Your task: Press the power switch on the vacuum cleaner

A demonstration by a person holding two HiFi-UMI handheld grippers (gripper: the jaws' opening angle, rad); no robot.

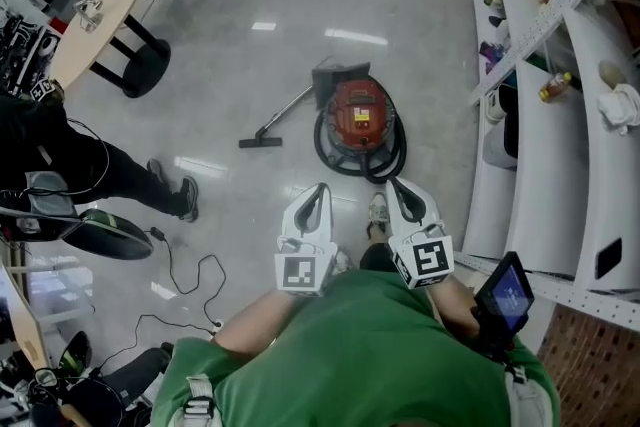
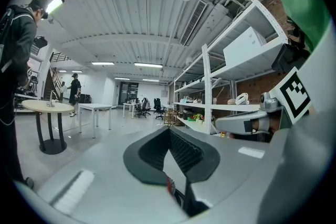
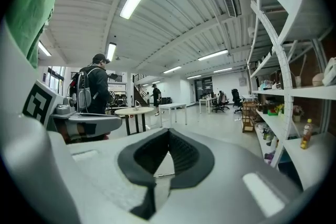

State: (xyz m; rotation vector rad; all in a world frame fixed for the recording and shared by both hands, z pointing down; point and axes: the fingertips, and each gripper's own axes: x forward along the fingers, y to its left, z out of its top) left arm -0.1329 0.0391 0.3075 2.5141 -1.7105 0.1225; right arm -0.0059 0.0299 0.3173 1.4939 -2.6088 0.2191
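Observation:
The red vacuum cleaner (image 1: 360,118) stands on the grey floor ahead of my feet, its black hose looped round it. Its wand lies out to the left and ends in a floor nozzle (image 1: 260,142). My left gripper (image 1: 320,187) and right gripper (image 1: 392,183) are held side by side at waist height, short of the vacuum and above it, both pointing forward. In both gripper views the jaws meet at the tips with nothing between them, on the left gripper (image 2: 169,131) and on the right gripper (image 3: 168,132). The switch itself is too small to make out.
White shelving (image 1: 560,115) with bottles and boxes runs along the right. A person (image 1: 90,165) in black stands at the left beside a round table (image 1: 95,15). Cables (image 1: 185,275) trail on the floor at lower left. White tables (image 3: 173,107) and office chairs stand further off.

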